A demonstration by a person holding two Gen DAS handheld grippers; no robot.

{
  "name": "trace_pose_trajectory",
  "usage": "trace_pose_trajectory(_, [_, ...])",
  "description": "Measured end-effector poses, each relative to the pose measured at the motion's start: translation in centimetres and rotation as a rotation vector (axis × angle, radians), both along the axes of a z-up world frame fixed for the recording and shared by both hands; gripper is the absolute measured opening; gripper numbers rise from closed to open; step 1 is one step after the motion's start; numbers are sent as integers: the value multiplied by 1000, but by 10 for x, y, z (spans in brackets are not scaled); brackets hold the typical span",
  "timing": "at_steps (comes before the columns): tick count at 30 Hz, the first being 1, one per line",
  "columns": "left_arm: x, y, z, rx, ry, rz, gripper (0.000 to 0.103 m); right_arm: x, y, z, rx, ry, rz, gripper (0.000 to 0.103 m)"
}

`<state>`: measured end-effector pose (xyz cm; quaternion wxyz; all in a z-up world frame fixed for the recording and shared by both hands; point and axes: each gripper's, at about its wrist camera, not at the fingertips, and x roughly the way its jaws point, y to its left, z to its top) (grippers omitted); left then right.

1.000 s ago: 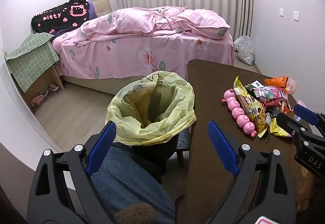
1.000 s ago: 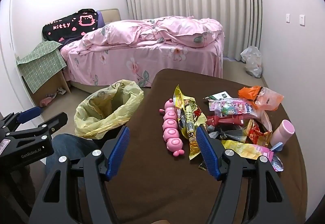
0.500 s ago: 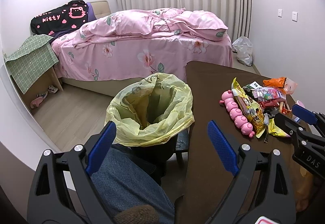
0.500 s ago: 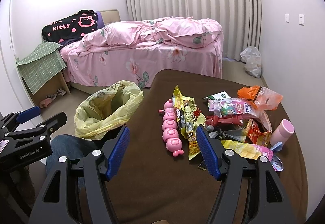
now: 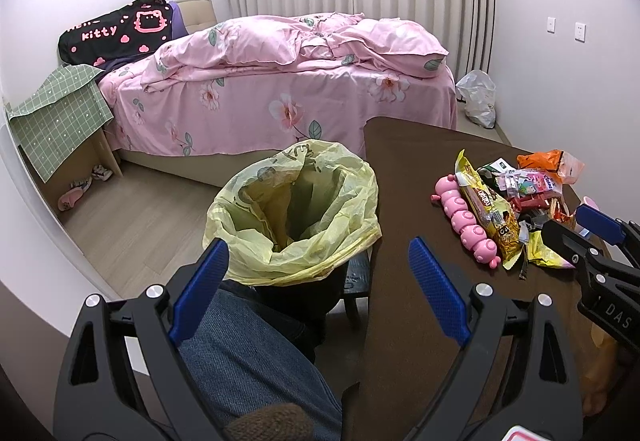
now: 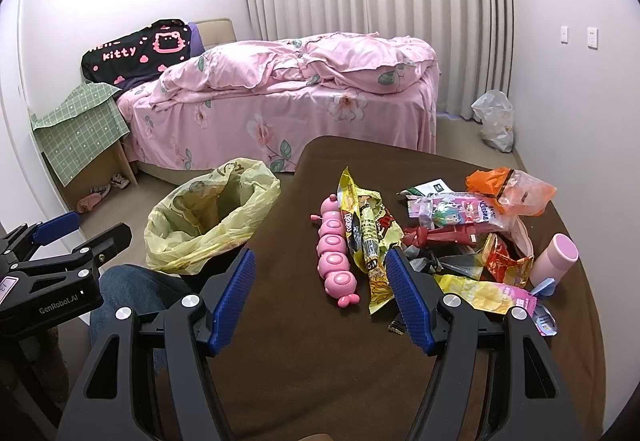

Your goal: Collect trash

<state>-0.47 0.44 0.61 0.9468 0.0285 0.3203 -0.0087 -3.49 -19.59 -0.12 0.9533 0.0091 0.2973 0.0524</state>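
bin liner [image 5: 296,209]: thin yellow plastic film, crinkled, faintly translucent
table cover [image 6: 320,361]: dark brown cloth, matt, short nap
caterpillar toy [image 6: 335,253]: pink moulded plastic, smooth, glossy
snack wrappers [image 6: 370,233]: printed foil-like film, shiny, creased
cup [image 6: 554,257]: pink, smooth, matt sheen
right gripper [image 6: 320,297]: black matt plastic frame, blue finely ribbed pads, bright metal screws
duvet [image 5: 280,53]: pink floral cloth, rumpled, upper centre
floor [image 5: 140,225]: pale wood-look boards, lower left

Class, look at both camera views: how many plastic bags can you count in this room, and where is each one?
2. A yellow bag lines the bin beside the brown table; a white bag sits on the floor by the curtain, against the wall. Others may be hidden among the wrappers.
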Motion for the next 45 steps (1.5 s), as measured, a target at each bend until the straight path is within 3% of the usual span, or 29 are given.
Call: trace_pose_trajectory(45, [0, 3, -1, -5, 2, 0, 87, 0, -3, -1, 0, 3, -7, 64])
